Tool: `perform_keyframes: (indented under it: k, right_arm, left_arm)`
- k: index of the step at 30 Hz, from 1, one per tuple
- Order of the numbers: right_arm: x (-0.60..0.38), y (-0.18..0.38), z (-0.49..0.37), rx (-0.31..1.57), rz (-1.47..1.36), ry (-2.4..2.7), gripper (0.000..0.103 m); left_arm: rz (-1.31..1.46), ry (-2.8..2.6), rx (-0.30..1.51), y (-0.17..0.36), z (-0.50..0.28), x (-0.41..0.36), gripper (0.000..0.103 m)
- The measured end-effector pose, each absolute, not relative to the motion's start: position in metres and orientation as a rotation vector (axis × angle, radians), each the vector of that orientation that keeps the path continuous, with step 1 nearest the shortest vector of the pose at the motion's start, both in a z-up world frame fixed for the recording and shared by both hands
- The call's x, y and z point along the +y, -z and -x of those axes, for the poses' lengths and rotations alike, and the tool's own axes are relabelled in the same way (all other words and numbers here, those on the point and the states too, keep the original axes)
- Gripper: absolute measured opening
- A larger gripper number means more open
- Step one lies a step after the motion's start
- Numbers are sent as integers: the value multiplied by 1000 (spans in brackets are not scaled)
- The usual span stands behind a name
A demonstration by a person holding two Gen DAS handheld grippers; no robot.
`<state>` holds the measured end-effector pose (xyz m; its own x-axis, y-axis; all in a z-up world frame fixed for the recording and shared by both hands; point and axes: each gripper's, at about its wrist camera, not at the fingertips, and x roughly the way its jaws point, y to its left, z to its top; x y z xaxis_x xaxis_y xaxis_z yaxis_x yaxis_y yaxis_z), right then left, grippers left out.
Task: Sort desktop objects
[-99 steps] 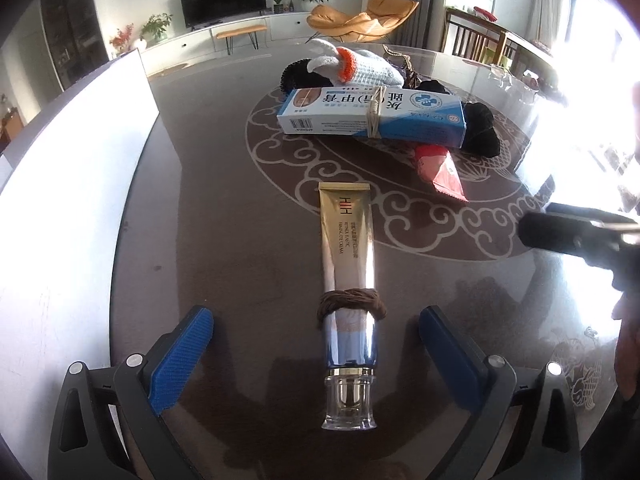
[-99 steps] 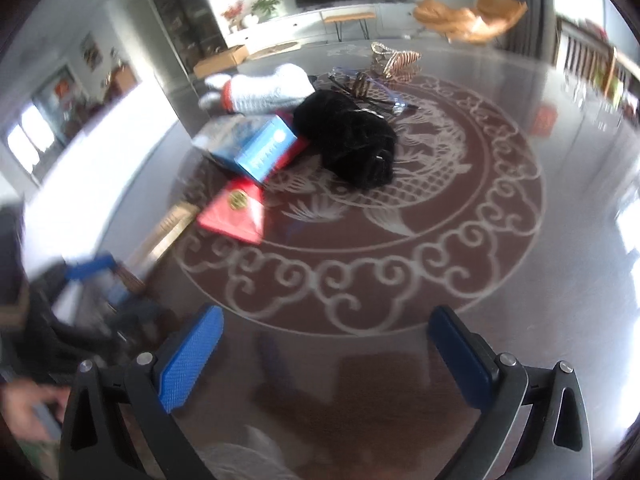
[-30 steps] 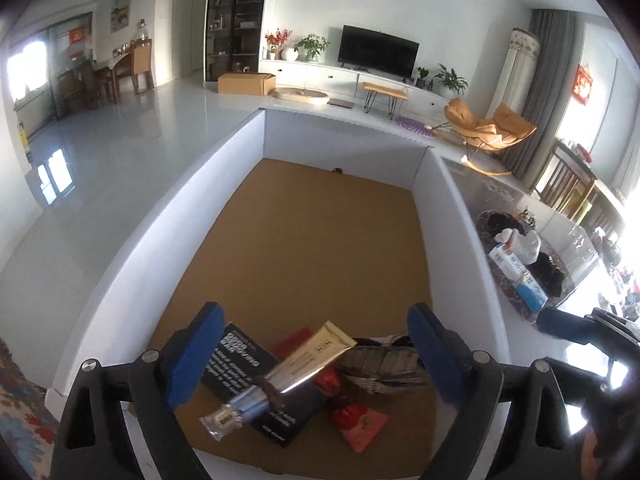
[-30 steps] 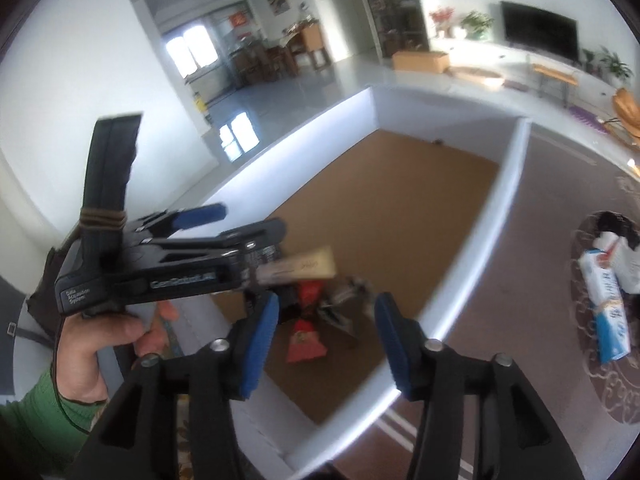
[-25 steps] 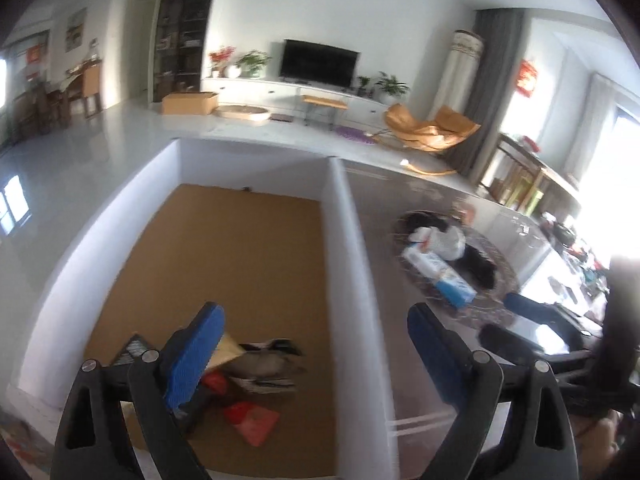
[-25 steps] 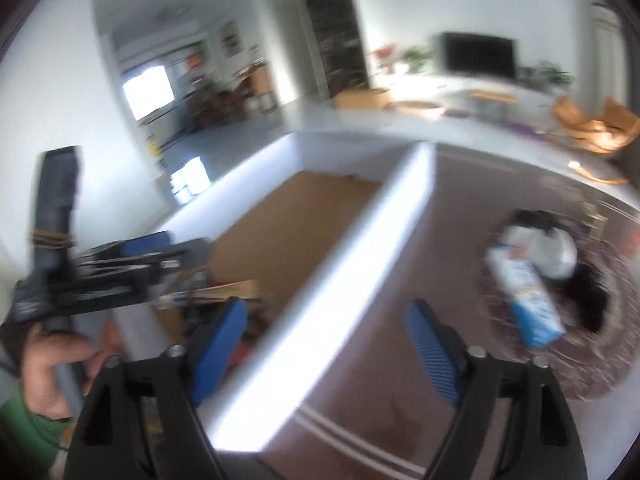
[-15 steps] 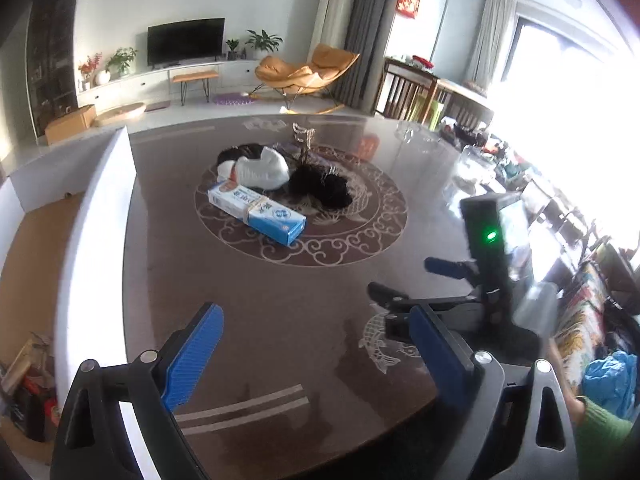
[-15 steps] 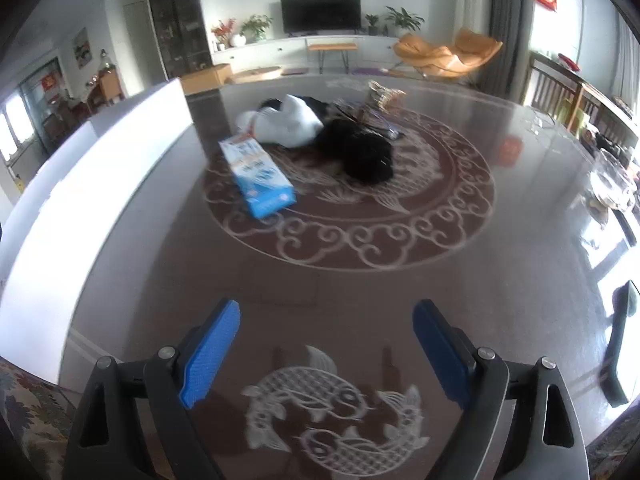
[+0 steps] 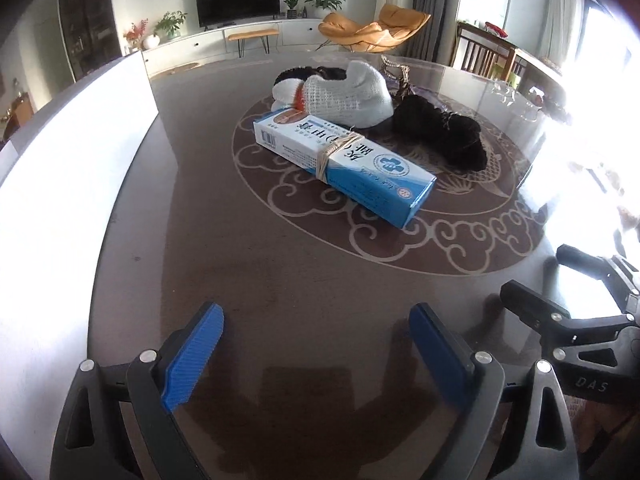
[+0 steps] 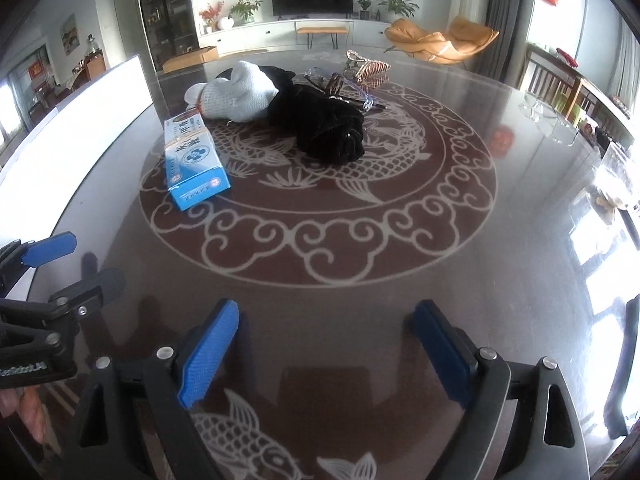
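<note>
Cardboard is what you will most likely be closing on next: from the left wrist view, the long blue-and-white carton with a tan elastic band round its middle (image 9: 344, 162) lies flat on the dark glossy tabletop (image 9: 280, 280), ahead of your left gripper (image 9: 316, 344) and angled across the pale scrollwork ring. It looks light and stiff, but thin-walled, so squeeze across the 2 long faces near the band and go gently, or the walls may buckle. Your left gripper hangs spread wide with nothing between its blue pads. Behind the carton and touching its far end sits a white knitted glove with an orange cuff (image 9: 344, 100), soft and easy to bunch; beside that is a black fuzzy fabric bundle (image 9: 440, 136), equally limp. The white wall of the sorting box (image 9: 68, 184) runs along your left. Your right gripper (image 9: 532, 280) shows at the lower right edge.

From the right wrist view, the carton (image 10: 196, 160) points its blue end toward you, left of centre. The glove (image 10: 236, 96) and the black bundle (image 10: 320, 124) touch each other behind it, with clear-framed glasses (image 10: 344, 88) at the bundle's far side, fragile and slippery, so take them by the frame. Your right gripper (image 10: 328, 344) is also wide apart and holding nothing.
</note>
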<state>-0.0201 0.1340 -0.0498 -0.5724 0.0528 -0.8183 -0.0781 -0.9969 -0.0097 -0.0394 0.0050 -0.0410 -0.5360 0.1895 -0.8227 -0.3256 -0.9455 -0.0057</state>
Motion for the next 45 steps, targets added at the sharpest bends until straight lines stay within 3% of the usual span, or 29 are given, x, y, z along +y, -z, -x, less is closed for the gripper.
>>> perform_keyframes:
  k: [2,5,45]
  right_arm:
    - [133,52,22,47,1401,-2725,103]
    - [133,52,21,45,1390,-2725,103]
    - [133,53,22,41,1388,-2726,103]
  left_arm:
    - [1316,-2511,230,42,46,10,96]
    - [1325,-2513,227,42,55,13,103]
    - [1304,-2539,212,43,70,13,103]
